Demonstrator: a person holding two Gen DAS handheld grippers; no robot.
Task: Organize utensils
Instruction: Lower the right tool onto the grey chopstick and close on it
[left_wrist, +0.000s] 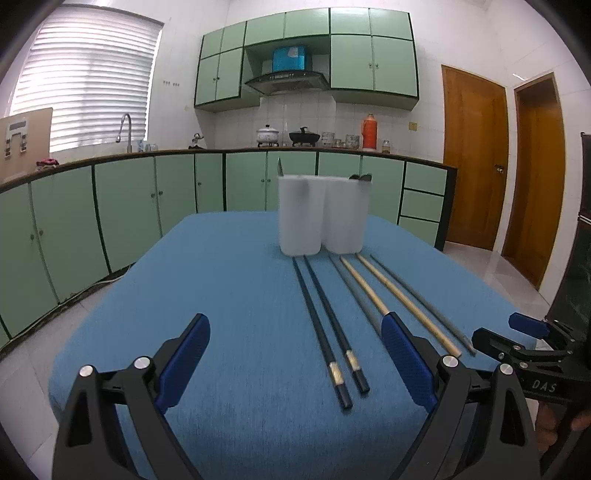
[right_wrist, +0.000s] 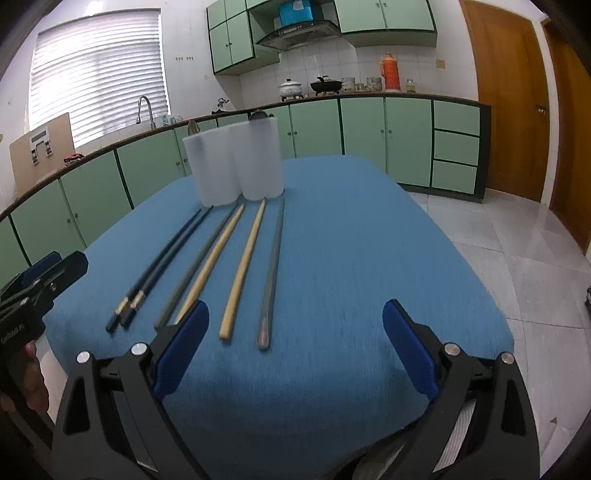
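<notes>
A: Setting?
B: Kitchen with green cabinets (left_wrist: 125, 206); a table under a blue cloth (left_wrist: 221, 295) in front.

A: Utensils?
B: Six chopsticks lie loose on the cloth: a dark pair (left_wrist: 325, 328), two grey ones (right_wrist: 271, 258), two wooden ones (right_wrist: 245, 266). Their far tips point toward two white translucent containers (left_wrist: 321, 214) standing side by side, touching.

A: Grippers?
B: The left gripper (left_wrist: 295, 358) hangs over the dark pair, jaws spread wide, nothing between them. The right gripper (right_wrist: 295, 347) hangs over the near ends, likewise spread and empty.
</notes>
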